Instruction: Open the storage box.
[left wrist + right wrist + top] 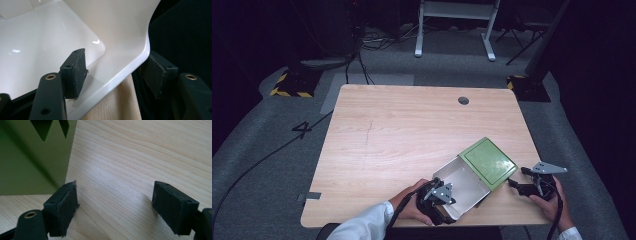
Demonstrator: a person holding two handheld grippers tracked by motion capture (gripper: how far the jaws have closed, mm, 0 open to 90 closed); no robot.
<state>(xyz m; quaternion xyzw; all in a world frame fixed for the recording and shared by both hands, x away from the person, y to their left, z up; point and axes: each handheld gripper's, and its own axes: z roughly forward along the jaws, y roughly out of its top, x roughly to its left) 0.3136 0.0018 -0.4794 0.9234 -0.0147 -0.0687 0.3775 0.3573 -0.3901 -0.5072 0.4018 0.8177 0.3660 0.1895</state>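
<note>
Left tongs (443, 196) clamped on the rim of a white container (462, 184); right tongs (518, 184) apart beside its green lid (488, 163).

The white container lies open near the front edge of the wooden worktop (402, 135), right of the middle, and the green lid stands joined to its far right side. In the left gripper view the two black pads sit on both sides of the container wall (125, 62), one pad (75, 72) inside the white tub and the other outside, and they press on the rim at a corner. In the right gripper view the jaws stand wide apart over bare wood (140, 160), with nothing between them, and the green lid (32, 162) is just beside the left pad (63, 205). The right hand (557, 205) holds its gripper low at the right front of the worktop.
</note>
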